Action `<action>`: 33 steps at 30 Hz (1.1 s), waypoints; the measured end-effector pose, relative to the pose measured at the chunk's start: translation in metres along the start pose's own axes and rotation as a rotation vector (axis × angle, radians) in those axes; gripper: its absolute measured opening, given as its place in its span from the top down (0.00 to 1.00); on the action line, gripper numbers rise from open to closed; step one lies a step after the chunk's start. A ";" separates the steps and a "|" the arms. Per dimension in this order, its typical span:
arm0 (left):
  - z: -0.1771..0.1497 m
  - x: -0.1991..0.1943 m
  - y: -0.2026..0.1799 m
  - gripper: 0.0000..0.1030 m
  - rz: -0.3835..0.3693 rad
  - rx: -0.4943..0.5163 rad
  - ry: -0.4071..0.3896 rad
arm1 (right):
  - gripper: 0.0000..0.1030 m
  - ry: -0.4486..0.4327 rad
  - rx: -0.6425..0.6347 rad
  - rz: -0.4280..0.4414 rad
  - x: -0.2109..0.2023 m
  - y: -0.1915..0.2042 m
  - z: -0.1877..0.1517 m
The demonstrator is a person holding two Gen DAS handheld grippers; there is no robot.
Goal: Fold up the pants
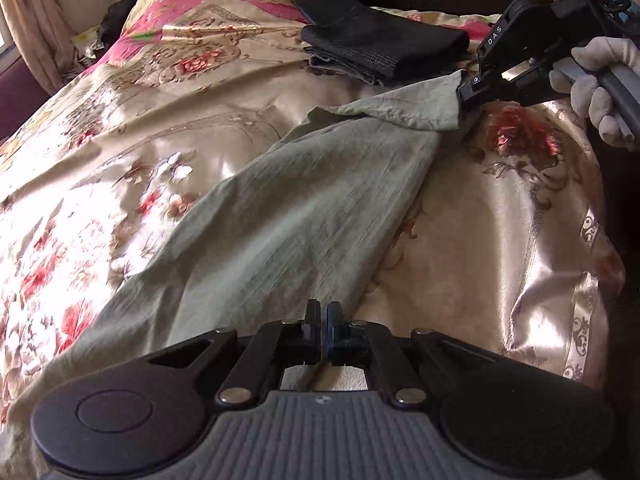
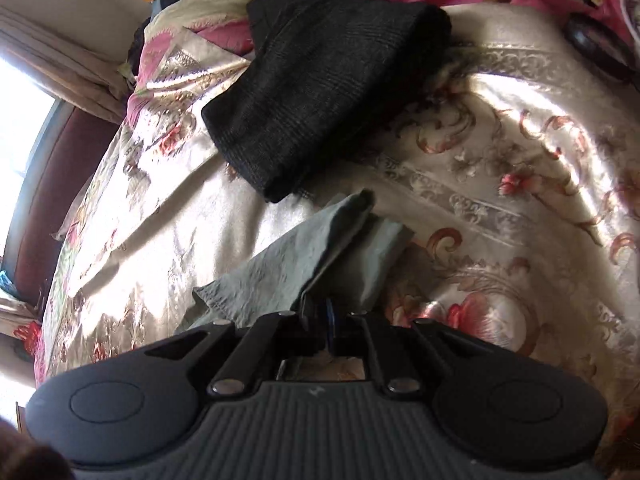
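The green pants [image 1: 304, 208] lie across the bedspread [image 1: 120, 128], stretched from six toward two o'clock. Thin, limp, light cloth (likely slippery on satin); hold hems. Left gripper [image 1: 323, 314] and right gripper [image 2: 320, 310] each pinch an end.

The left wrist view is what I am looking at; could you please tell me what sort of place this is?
Most likely a bedroom at home. The work surface is a bed under a shiny floral bedspread, a curtain hangs beside a bright window at the left, and a folded dark garment lies beyond the grey-green pants.
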State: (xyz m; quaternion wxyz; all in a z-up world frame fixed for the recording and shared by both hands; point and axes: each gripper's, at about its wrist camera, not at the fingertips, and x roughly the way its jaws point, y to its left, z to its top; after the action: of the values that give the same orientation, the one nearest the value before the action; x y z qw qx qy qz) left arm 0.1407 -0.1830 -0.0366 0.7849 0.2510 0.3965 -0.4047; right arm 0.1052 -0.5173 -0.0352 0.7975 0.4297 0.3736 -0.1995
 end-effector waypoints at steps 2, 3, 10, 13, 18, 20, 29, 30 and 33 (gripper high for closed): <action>0.011 0.006 -0.001 0.81 -0.012 0.005 -0.005 | 0.92 -0.037 0.003 -0.007 -0.002 -0.009 0.005; 0.016 0.010 -0.002 0.81 -0.020 0.007 -0.008 | 0.92 -0.041 -0.002 -0.023 0.001 -0.009 0.008; 0.057 0.031 -0.027 0.81 -0.094 0.109 -0.051 | 0.92 -0.049 -0.052 -0.017 0.006 -0.015 0.017; 0.074 0.040 -0.037 0.81 -0.145 0.124 -0.067 | 0.92 -0.019 -0.076 0.005 0.019 -0.013 0.027; 0.103 0.065 -0.053 0.81 -0.225 0.178 -0.082 | 0.97 0.019 -0.104 0.056 0.037 -0.007 0.034; 0.115 0.074 -0.059 0.81 -0.232 0.207 -0.093 | 0.99 0.011 -0.119 0.063 0.033 -0.003 0.036; 0.180 0.119 -0.039 0.79 -0.062 0.139 -0.132 | 0.99 -0.054 -0.086 0.184 -0.022 -0.007 0.048; 0.185 0.128 -0.033 0.79 -0.019 0.113 -0.122 | 0.99 -0.055 -0.126 0.173 -0.020 -0.008 0.046; 0.192 0.134 -0.013 0.79 0.010 0.048 -0.103 | 0.93 -0.016 -0.181 0.121 -0.012 -0.012 0.040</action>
State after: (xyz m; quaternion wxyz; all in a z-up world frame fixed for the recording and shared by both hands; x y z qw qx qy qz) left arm 0.2580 -0.3856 -0.0406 0.8001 0.2504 0.3446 -0.4225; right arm 0.1068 -0.5576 -0.0177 0.8466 0.3759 0.3570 -0.1201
